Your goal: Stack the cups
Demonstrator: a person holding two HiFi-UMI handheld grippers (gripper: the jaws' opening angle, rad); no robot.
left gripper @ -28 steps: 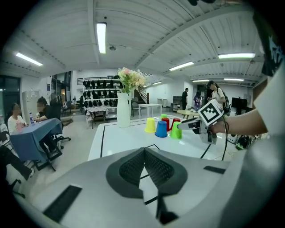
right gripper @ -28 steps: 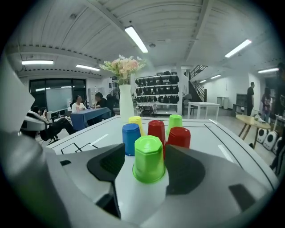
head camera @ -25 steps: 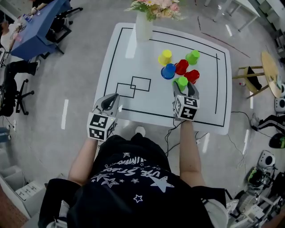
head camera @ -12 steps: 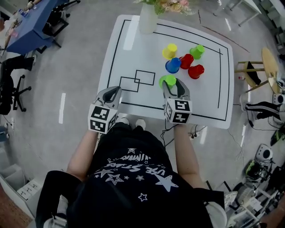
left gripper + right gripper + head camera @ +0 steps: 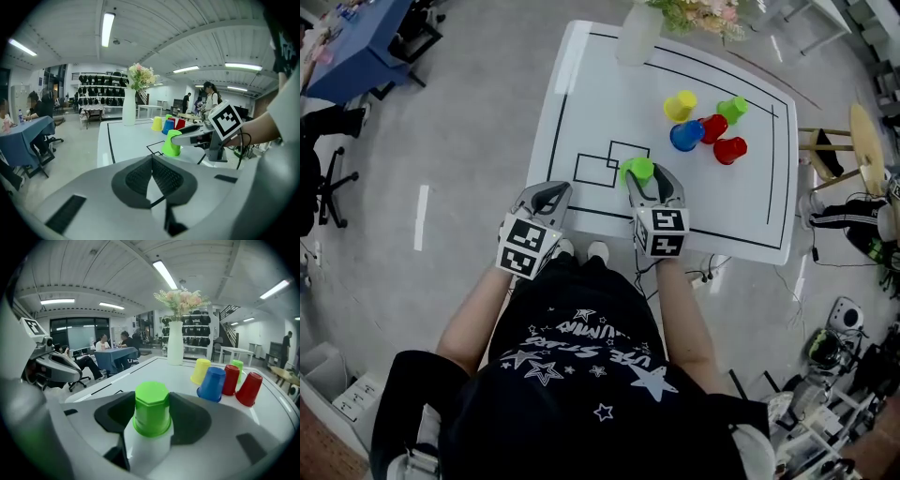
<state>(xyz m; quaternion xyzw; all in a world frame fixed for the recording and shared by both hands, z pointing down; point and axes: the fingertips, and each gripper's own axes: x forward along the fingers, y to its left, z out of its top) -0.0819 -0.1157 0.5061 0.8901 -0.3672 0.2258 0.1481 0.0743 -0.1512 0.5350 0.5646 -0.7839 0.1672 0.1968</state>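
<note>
My right gripper (image 5: pixel 645 184) is shut on an upside-down green cup (image 5: pixel 637 170), its jaws having just closed on the cup's sides (image 5: pixel 152 408). It holds the cup over the black squares (image 5: pixel 609 164) drawn on the white table (image 5: pixel 581 94). From the left gripper view the same green cup (image 5: pixel 171 143) sits low over the table. A cluster stands at the far right: yellow cup (image 5: pixel 680 105), blue cup (image 5: pixel 685 136), two red cups (image 5: pixel 711 127) (image 5: pixel 730 149) and a second green cup (image 5: pixel 732 110). My left gripper (image 5: pixel 549 194) hovers at the table's near edge, pads together, with nothing in it.
A white vase of flowers (image 5: pixel 639 33) stands at the table's far edge. A wooden stool (image 5: pixel 853 155) is right of the table. Chairs and a blue-covered table (image 5: pixel 347 47) with seated people lie to the left. Cables run on the floor under the near edge.
My right gripper has carried the green cup left, away from the cup cluster and toward the drawn squares. The left gripper has edged slightly toward the table.
</note>
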